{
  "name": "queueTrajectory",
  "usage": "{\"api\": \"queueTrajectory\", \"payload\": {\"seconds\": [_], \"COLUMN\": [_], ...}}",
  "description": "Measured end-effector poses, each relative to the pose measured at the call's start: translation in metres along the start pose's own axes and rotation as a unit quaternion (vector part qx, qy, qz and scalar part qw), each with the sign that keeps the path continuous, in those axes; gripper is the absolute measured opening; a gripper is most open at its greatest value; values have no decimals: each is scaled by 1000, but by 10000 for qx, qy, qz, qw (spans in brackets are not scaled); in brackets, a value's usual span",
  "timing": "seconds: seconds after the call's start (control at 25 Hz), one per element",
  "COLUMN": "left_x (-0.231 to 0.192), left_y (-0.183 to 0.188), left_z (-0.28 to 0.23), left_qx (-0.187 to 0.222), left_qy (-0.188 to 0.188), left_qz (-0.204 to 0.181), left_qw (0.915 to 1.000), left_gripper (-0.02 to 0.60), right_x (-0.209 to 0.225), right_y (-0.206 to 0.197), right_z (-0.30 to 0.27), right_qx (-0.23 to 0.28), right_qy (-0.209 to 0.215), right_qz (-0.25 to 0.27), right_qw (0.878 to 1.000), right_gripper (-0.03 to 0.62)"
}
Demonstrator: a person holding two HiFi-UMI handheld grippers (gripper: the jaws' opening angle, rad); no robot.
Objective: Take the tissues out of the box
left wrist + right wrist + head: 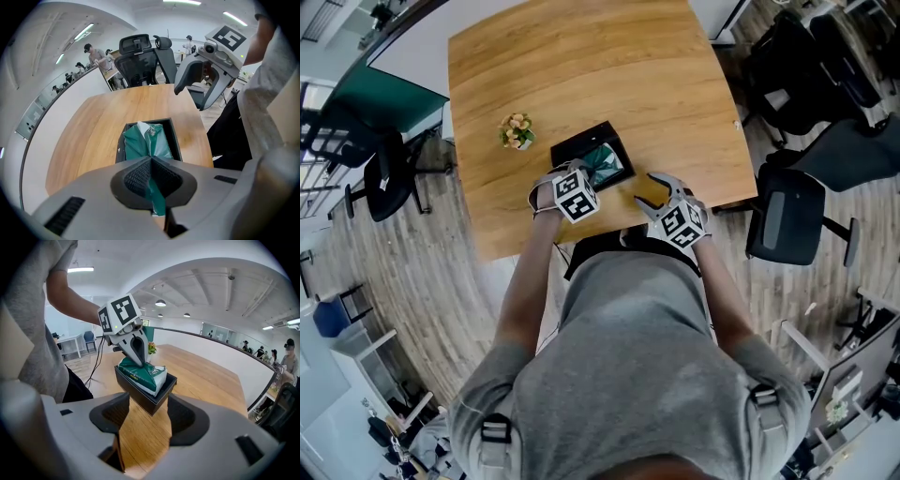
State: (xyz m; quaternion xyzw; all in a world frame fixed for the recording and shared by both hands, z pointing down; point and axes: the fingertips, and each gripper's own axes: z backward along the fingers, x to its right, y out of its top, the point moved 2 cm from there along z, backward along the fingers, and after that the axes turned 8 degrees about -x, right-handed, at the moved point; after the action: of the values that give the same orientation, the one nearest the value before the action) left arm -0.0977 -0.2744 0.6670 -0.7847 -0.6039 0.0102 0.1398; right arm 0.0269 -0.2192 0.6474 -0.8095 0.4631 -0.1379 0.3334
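The left gripper (151,163) pinches the green tissue pack (139,144) by its wrapper, the pack tilted up but not yet out of the box (175,140) below it, while the right gripper (144,413) gapes empty nearby.

Wood table (581,66) w/ sm. flower pot (517,131) near left edge; 1 black chair (787,217) by right edge.

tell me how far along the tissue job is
Done: the left gripper is shut on the green tissue pack by its wrapper. In hand: the pack sits tilted, poking above the rim of the black box. Left: getting it fully out; the right gripper is open, empty.
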Motion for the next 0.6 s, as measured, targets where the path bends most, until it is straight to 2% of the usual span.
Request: {"api": "queueTrajectory", "payload": {"seconds": [0.6], "left_x": [3], "left_y": [11], "left_z": [27], "left_qx": [-129], "left_qy": [336], "left_qz": [-130], "left_qw": [9993], "left_gripper": [20], "right_x": [-13], "right_y": [-7], "right_z": [13], "right_qx": [121], "right_qy": [93], "right_qz": [129], "right_qw": [9998], "right_gripper": [262]}}
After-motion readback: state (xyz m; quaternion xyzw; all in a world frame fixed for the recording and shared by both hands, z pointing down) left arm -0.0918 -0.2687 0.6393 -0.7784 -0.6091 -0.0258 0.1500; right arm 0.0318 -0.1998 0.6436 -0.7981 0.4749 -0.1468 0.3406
